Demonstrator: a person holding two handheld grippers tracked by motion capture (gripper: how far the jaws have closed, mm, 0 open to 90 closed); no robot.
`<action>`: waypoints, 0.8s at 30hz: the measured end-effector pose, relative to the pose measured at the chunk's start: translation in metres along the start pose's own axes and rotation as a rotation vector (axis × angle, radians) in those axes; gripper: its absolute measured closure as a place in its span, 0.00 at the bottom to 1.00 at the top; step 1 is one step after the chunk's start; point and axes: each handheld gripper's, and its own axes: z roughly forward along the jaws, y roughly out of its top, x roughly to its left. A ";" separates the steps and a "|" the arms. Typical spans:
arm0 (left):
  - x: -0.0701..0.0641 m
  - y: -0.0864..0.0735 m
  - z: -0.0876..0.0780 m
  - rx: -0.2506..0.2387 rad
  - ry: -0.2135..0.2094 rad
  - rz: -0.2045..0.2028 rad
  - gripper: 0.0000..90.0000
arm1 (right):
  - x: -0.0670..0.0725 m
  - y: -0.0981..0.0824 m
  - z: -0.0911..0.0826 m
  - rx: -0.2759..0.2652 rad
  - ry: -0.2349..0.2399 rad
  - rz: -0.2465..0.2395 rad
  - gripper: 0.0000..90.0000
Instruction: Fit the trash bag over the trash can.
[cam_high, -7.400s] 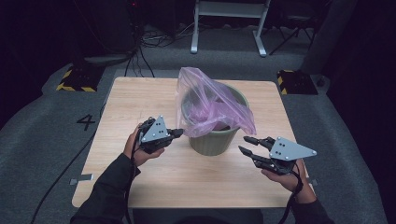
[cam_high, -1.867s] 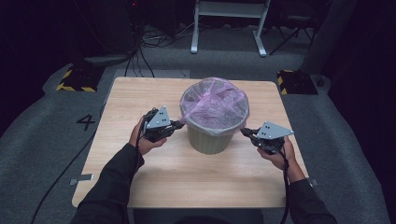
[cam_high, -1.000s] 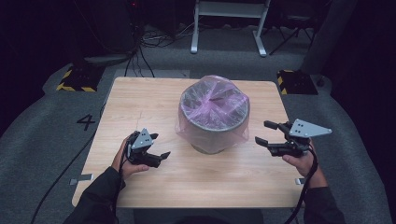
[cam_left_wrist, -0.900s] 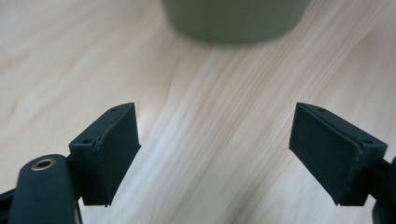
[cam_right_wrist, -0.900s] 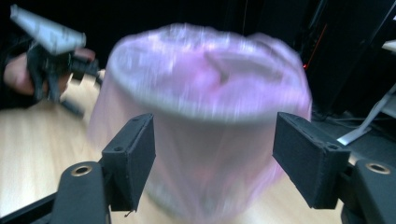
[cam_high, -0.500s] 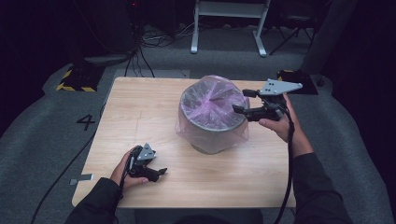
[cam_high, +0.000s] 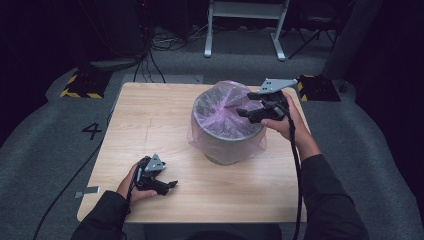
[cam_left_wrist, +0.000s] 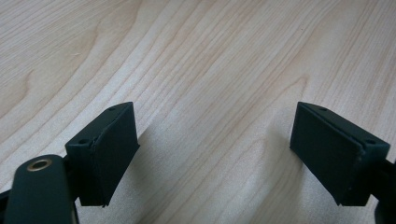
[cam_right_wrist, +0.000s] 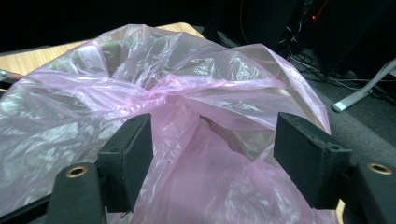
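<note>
Left hand (cam_high: 131, 181) low at the table's (cam_high: 150, 125) near-left corner, wrist bent, left gripper (cam_high: 170, 186) lying close over the wood and aimed toward the right edge. Jaws wide apart in the left gripper view (cam_left_wrist: 215, 156), bare wood grain between them, nothing held.

Right hand (cam_high: 280, 122) raised above the far-right part of the table, forearm stretched in from the near edge, right gripper (cam_high: 243, 104) aimed leftward across the mouth of the bin (cam_high: 227, 145). Jaws parted in the right gripper view (cam_right_wrist: 212, 161), a bunched fold of the pink bag (cam_right_wrist: 177, 98) in the gap between them; contact with either jaw not determinable.

Round grey bin right of the table's centre, nearer the far edge than the near one. Thin pink plastic bag (cam_high: 220, 107) stretched over the rim, gathered into creases at the middle of the opening, loose skirt hanging down the bin's wall. Black cable (cam_high: 295, 165) trailing from the right gripper along the sleeve to the near edge.

Beyond the far edge: grey carpet, tangled cables (cam_high: 165, 42), a white metal frame (cam_high: 245, 25), two yellow-and-black striped blocks (cam_high: 82, 85); a numeral 4 (cam_high: 92, 131) on the floor off the left edge.

Bin interior hidden by the bag. Bin base partly veiled by plastic. Room beyond the carpet too dark to make out.
</note>
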 end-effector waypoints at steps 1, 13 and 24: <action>0.000 0.000 0.000 0.000 -0.001 0.001 0.16 | 0.001 0.001 0.003 0.012 0.001 -0.016 0.32; 0.000 0.000 0.000 0.000 -0.002 0.003 0.16 | 0.009 0.004 0.034 0.162 0.057 -0.062 0.33; 0.001 0.000 0.000 0.000 -0.002 0.005 0.16 | 0.006 0.001 0.045 0.313 0.077 -0.070 0.32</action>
